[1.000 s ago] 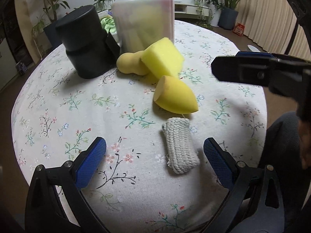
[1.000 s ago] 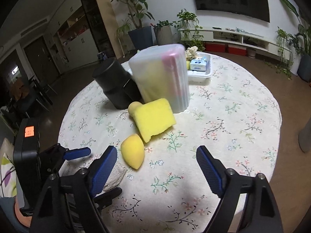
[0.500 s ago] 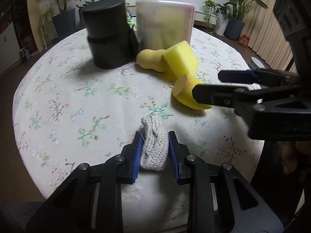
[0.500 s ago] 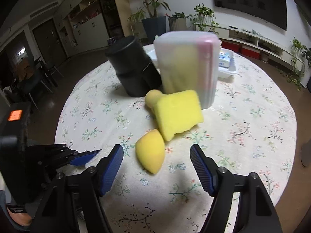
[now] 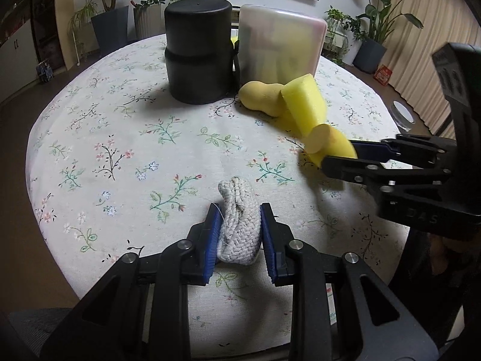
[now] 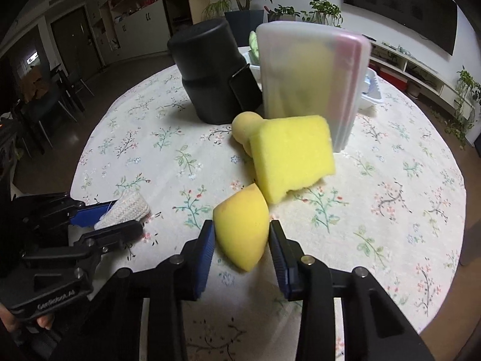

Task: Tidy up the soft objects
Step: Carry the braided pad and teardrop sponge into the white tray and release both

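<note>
Round table [image 5: 90,126] with floral cloth, black cylinder [image 5: 198,51] and frosted plastic container [image 5: 279,51] at the back. Square yellow sponge [image 6: 291,156] leans on a tan gourd-shaped sponge [image 5: 261,97], just in front of the container. Left gripper [image 5: 239,228] is clamped on the knitted pad [image 5: 239,225] near the table's front edge. Right gripper [image 6: 242,242] brackets the teardrop sponge [image 6: 242,228], pads touching or nearly; grip unconfirmed. Risk: teardrop touches the square sponge, so lifting may topple that. Soft foam may squirt out. Open cloth left.
</note>
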Demonstrator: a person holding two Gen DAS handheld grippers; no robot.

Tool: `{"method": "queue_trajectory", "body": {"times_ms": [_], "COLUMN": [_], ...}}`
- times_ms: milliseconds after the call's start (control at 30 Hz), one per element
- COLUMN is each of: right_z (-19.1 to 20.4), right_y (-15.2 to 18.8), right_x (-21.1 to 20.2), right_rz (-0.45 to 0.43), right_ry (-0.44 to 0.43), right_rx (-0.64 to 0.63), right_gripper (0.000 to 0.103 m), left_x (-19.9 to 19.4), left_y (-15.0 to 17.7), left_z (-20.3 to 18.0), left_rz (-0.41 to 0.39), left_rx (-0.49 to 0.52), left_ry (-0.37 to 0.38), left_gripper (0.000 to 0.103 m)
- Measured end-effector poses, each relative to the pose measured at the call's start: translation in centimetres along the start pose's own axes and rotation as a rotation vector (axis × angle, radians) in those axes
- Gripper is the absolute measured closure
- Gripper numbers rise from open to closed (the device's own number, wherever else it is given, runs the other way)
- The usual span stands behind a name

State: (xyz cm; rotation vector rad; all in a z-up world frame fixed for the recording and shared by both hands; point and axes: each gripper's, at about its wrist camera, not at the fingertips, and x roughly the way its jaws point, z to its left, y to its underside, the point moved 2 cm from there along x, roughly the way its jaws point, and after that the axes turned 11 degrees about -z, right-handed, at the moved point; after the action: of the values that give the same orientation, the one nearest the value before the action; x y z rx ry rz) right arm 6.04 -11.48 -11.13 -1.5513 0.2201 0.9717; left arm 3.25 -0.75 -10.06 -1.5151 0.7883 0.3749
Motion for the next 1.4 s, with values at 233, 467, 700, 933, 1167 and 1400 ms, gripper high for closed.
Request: {"method": "queue_trajectory", "body": {"times_ms": [233,467,700,933,1167,1400], "right_z": [-1.5,-4.1,-8.2,-14.6,-20.7,-22.9], "right_y": [0.7,1.3,0.5,-3.1,-9.5,-18.6], "right_x": [-3.2,-6.7,-9.5,-11.3,-11.6,-7.3], "right_rz": [-0.024,-0.048,-0.092,-0.139,-0.175,-0.175], "right_ry": [-0.002,0.009,0.056,0.158,0.249,0.227], "right_rx": [0.061,0.135,0.196,0.22,0.193,0.117], "right_gripper": [0.065,0.065,0.065,0.065,0.065,0.065], "left_x": [-0.7,-2.6,-4.9,-3.9,-0.7,6.7], "left_y": [-0.5,-2.4,-7.6,-15.0,-22.8,-29.0], "left_z": [0.4,3.5,9.0,13.3,12.8,11.1], "left_rz": [-0.014,-0.057,-0.129,-0.17,-0.177,-0.105], "left_rx": [-0.005,-0.051,-0.081,-0.051,0.075,0.152], "left_ry": [0.002,-0.025,-0.075,-0.099,-0.071,0.036], "left_gripper": [0.079,0.079,0.079,0.079,0.079,0.079]}}
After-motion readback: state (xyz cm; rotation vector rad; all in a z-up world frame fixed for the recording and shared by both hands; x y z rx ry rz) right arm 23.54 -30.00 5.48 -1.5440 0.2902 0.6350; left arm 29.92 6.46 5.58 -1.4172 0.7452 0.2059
